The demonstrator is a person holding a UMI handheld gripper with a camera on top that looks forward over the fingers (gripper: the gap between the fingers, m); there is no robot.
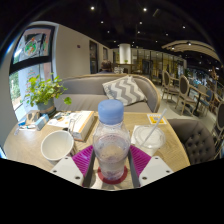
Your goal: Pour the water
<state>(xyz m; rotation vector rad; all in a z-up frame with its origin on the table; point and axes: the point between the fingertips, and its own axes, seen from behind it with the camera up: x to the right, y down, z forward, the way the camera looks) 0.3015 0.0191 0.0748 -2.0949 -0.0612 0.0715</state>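
The gripper (111, 163) holds a clear plastic water bottle (111, 143) between its two fingers. The purple pads (83, 157) lie against the lower part of the bottle at both sides, and no gap shows there, so the jaws appear clamped on the bottle. The bottle stands upright, its blue cap (111, 107) is on, and a reddish band runs around its base. Its body looks mostly clear; how much water is inside, I cannot tell.

Under the bottle is a wooden table (22, 143). Just beside the left finger, a little ahead of it, stands a white bowl (57, 145). At the other side, just ahead of the right finger, stands a clear glass (149, 135) with a thin stick or straw leaning in it. The glass is near the bottle but does not touch it.

Beyond the fingers, on the far-left part of the table, lies a stack of books or magazines (74, 122), and further left stands a green potted plant (42, 92) near a window. Beyond the table is a light grey sofa (92, 88) with a cushion (124, 88) in a zigzag pattern. Far behind, to the right, are chairs and tables (190, 95) of a café-like room, with ceiling lamps above.
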